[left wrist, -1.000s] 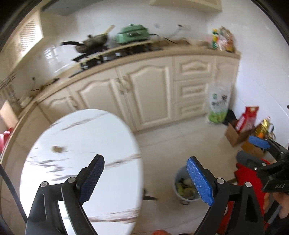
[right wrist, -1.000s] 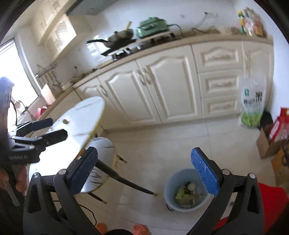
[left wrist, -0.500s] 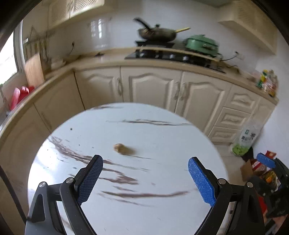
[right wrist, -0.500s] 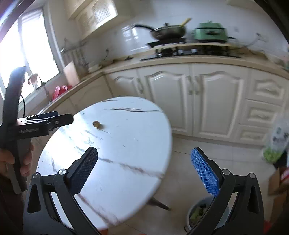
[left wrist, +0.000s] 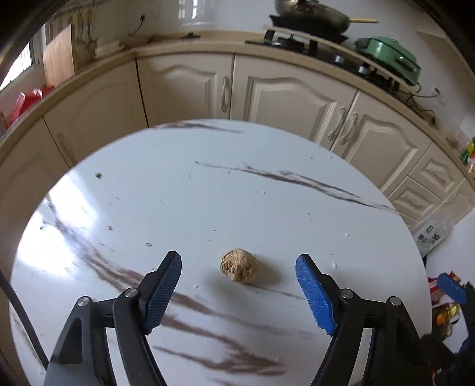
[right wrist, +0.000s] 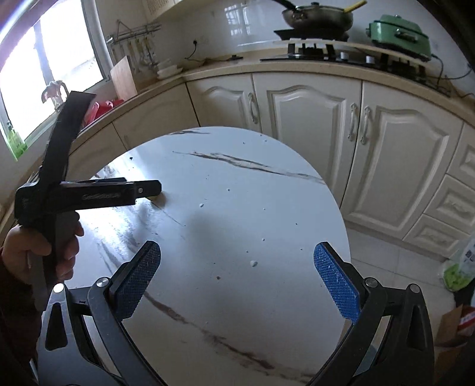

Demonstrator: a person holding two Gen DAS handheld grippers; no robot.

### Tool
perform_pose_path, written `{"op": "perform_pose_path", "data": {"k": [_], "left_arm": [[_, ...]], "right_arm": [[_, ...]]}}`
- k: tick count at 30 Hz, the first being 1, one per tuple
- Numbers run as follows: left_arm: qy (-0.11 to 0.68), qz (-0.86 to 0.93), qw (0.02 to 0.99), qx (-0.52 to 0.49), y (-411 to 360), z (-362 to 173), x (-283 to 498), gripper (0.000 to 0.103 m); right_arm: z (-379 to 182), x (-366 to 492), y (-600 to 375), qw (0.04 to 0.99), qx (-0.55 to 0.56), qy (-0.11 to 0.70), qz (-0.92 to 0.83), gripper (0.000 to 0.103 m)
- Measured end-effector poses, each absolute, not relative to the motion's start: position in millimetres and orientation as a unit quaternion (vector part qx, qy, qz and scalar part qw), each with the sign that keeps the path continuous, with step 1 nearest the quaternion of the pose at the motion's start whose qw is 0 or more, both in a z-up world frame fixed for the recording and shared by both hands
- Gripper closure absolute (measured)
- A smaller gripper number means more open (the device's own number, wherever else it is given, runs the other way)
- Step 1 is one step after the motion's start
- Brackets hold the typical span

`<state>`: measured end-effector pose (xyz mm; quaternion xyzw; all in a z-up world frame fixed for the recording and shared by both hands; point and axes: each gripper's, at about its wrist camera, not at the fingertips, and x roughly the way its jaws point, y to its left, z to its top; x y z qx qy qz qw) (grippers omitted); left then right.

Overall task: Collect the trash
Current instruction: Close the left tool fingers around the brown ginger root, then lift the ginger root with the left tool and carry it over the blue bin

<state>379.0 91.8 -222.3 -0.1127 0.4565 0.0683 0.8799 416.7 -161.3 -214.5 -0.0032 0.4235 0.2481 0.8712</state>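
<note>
A small brown fibrous ball [left wrist: 239, 265] lies on the round white marble table [left wrist: 207, 193]. My left gripper [left wrist: 238, 257] hangs low over the table with the ball between its blue pads. Its jaws are closing, and neither pad touches the ball. In the right wrist view a hand [right wrist: 38, 246] holds the left gripper [right wrist: 148, 188] over the table's left part, and its finger hides most of the ball. My right gripper [right wrist: 237, 247] stands open above the table's near side with nothing between its fingers. One of its blue pads [left wrist: 451, 288] shows at the left wrist view's right edge.
White crumbs [right wrist: 253, 263] dot the table. Cream cabinets [right wrist: 311, 118] curve behind it, with a wok [right wrist: 317, 16] and a green pot [right wrist: 400, 32] on the counter. A bag [right wrist: 460, 267] and a cardboard box [right wrist: 454, 323] stand on the floor at the right.
Both views have swung from the floor and bin to the table. The left gripper has come down close to the ball, and its jaws have narrowed around it.
</note>
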Motion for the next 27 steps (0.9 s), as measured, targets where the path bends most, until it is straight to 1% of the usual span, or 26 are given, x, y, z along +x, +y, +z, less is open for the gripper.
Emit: {"op": "perform_pose_path", "data": {"k": [2, 3, 4, 5, 6, 7, 9, 13, 17, 20, 23, 27], "left_arm": [[0.462, 0.069, 0.877, -0.113, 99, -227, 399, 0.034], [0.464, 0.065, 0.876, -0.115, 100, -230, 404, 0.041], [0.464, 0.064, 0.876, -0.116, 100, -231, 407, 0.045], [0.464, 0.066, 0.876, -0.112, 101, -230, 411, 0.046], [0.465, 0.068, 0.877, -0.106, 102, -229, 415, 0.056], [0.465, 0.068, 0.876, -0.106, 103, -229, 416, 0.068], [0.468, 0.066, 0.874, -0.111, 104, -230, 418, 0.080], [0.472, 0.065, 0.874, -0.099, 94, -222, 401, 0.080], [0.449, 0.056, 0.888, -0.081, 69, -199, 373, 0.080], [0.417, 0.030, 0.907, -0.051, 27, -171, 345, 0.080], [0.402, -0.007, 0.915, -0.030, -20, -156, 324, 0.080], [0.395, -0.072, 0.916, 0.017, -109, -151, 303, 0.080]], "right_arm": [[-217, 420, -161, 0.870, -0.005, 0.425, 0.248, 0.000], [-218, 420, -162, 0.870, -0.004, 0.426, 0.246, 0.000], [-218, 420, -163, 0.871, -0.003, 0.426, 0.246, 0.000], [-218, 420, -164, 0.870, -0.002, 0.426, 0.247, 0.000], [-217, 420, -165, 0.870, -0.002, 0.426, 0.248, 0.000], [-217, 419, -166, 0.871, -0.003, 0.425, 0.248, 0.000], [-215, 417, -168, 0.872, -0.002, 0.423, 0.247, 0.000], [-211, 408, -179, 0.873, 0.005, 0.424, 0.240, 0.000], [-208, 390, -201, 0.877, 0.016, 0.420, 0.233, 0.000], [-203, 370, -224, 0.881, 0.027, 0.416, 0.224, 0.000], [-197, 343, -262, 0.891, 0.039, 0.404, 0.203, 0.000], [-200, 308, -313, 0.899, 0.060, 0.399, 0.169, 0.000]]}}
